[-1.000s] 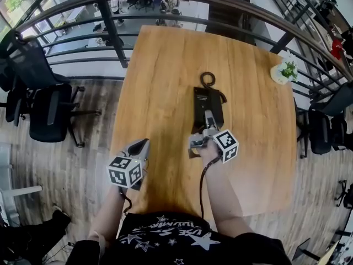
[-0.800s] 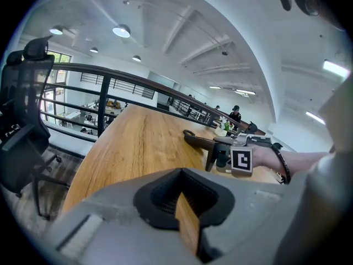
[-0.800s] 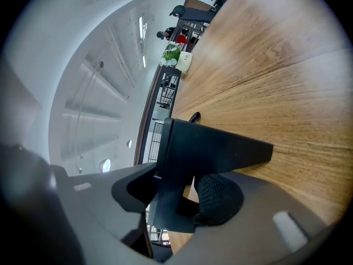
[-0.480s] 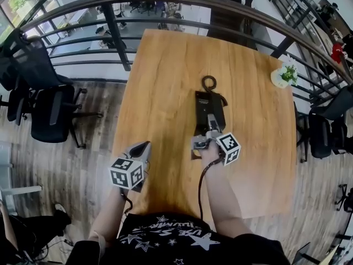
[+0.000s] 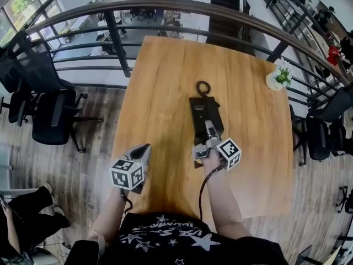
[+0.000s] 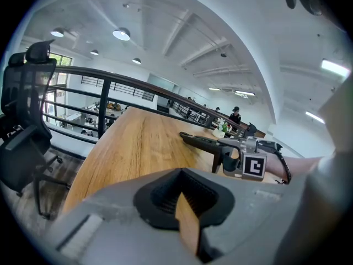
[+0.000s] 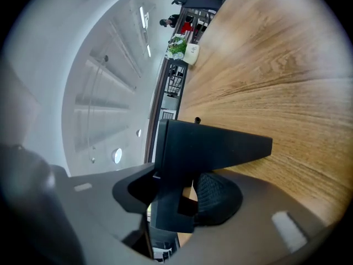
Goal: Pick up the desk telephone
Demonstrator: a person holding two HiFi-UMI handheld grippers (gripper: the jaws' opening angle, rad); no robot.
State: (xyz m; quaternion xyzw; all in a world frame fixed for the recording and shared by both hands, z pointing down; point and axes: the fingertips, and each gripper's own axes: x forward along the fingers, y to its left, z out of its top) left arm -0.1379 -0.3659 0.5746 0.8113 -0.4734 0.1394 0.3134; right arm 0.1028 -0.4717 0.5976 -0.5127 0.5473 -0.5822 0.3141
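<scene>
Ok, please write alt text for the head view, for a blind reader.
Seen from above a wooden table, the right gripper clamps the near end of a black desk telephone. The left gripper hovers empty at the table's near left edge; a small potted plant stands far right.

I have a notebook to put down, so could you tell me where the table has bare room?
Bare: the left half of the table, from the telephone to the left edge, and the right side nearer than the plant. Crowded: the middle, where the right gripper grips the telephone.
</scene>
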